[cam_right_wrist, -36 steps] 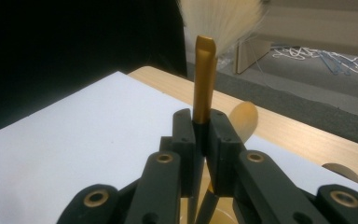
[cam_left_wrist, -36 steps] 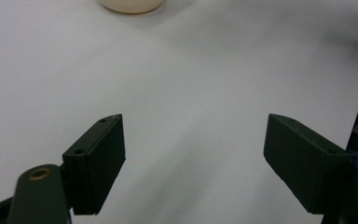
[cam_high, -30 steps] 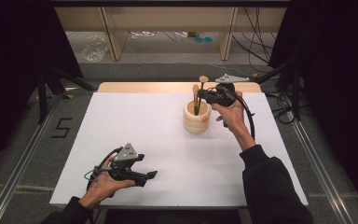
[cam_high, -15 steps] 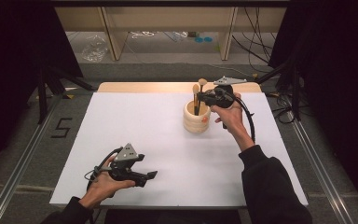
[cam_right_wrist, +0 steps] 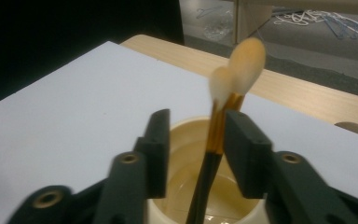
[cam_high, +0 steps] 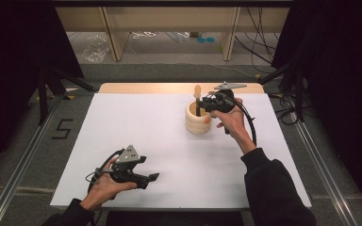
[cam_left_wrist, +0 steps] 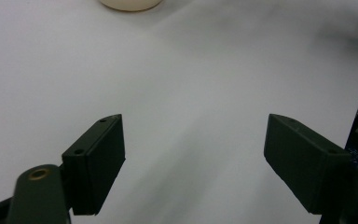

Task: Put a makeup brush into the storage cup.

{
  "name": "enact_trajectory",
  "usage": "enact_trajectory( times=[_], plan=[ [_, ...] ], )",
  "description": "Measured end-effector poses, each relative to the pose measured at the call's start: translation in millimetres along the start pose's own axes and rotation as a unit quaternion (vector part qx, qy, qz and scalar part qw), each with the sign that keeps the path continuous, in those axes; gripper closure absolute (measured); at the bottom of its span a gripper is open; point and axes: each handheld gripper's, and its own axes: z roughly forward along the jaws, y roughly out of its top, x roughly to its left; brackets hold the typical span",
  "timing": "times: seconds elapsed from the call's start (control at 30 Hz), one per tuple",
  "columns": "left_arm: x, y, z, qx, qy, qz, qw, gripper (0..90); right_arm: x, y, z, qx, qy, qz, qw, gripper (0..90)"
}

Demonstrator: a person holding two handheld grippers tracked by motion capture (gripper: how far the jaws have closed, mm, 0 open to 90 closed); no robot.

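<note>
Brushes [cam_right_wrist: 221, 126] stand in cup [cam_high: 198, 120] between right gripper [cam_right_wrist: 196, 144] jaws.

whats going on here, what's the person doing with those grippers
The person's right gripper is at a cream cup near the table's far edge, its jaws either side of two makeup brushes standing in it, with a gap still on one side. The left gripper rests open near the front of the white table, holding nothing.

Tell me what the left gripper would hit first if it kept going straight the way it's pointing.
Probably nothing soon: the left gripper faces bare white table. The cream cup sits far ahead, slightly left of its line.
</note>
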Motion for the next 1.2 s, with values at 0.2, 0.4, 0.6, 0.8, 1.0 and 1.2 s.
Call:
enact_trajectory(
  times=[0.2, 0.4, 0.6, 0.8, 1.0, 1.2],
  plan=[
    [2.0, -0.1, -1.7, 0.005, 0.001, 0.011, 0.9999, 20.4, 2.6, 0.7, -6.7, -0.006, -0.023, -0.003, 0.9997, 44.7],
    [3.5, 0.6, -2.8, 0.009, 0.001, 0.015, 0.9998, 20.4, 5.9, 2.4, -15.5, -0.018, -0.035, -0.009, 0.9992, 38.7],
    [3.8, 1.0, -3.3, -0.002, 0.009, 0.026, 0.9996, 20.4, 12.5, 4.0, -26.8, -0.027, -0.032, 0.000, 0.9991, 30.4],
    [3.0, 0.9, -3.7, -0.003, 0.004, 0.015, 0.9999, 20.4, 20.7, 1.7, -35.6, -0.025, -0.033, -0.002, 0.9991, 26.5],
    [2.2, 0.6, -3.5, -0.008, 0.006, 0.004, 0.9999, 20.4, 28.2, 1.1, -43.7, -0.031, -0.033, -0.008, 0.9989, 25.0],
    [2.4, 1.6, -4.1, -0.006, 0.007, 0.003, 1.0000, 20.3, 36.1, -3.9, -50.8, -0.033, -0.027, -0.020, 0.9989, 24.5]
  ],
)
